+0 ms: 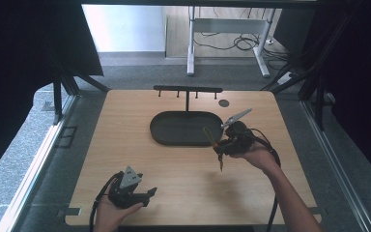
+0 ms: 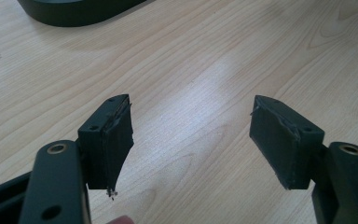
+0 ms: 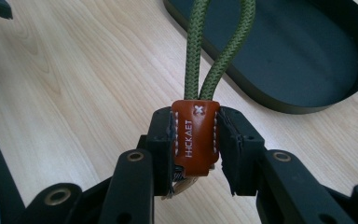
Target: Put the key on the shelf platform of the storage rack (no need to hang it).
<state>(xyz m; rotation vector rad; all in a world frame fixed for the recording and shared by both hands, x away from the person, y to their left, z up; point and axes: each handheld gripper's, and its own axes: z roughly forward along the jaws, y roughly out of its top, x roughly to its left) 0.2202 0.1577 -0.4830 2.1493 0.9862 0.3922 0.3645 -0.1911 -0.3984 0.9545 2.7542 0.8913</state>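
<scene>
In the high view, a keychain made of an olive-green braided cord loop with a brown leather tab [image 1: 213, 138] is seen held above the light wooden table [image 1: 125, 159] by the right gripper [image 1: 222, 145], just beside the near right rim of the dark oval tray [image 1: 186, 128]. Behind the tray a black T-shaped rack with small hooks [image 1: 188, 90] stands, so the hooks lie beyond the keychain, across the tray. The right hand is judged far nearer to the rack than the left gripper [image 1: 147, 193], which is kept low at the near left edge.

In the left gripper view, the two black jaws are seen standing apart with nothing but bare table between them.

In the right gripper view, the jaws are clamped on the stitched brown leather tab [image 3: 195, 135], printed in white letters. The cord loop's long axis runs straight out from the jaws, towards the tray. A metal piece is glimpsed below the tab, unclear.
</scene>
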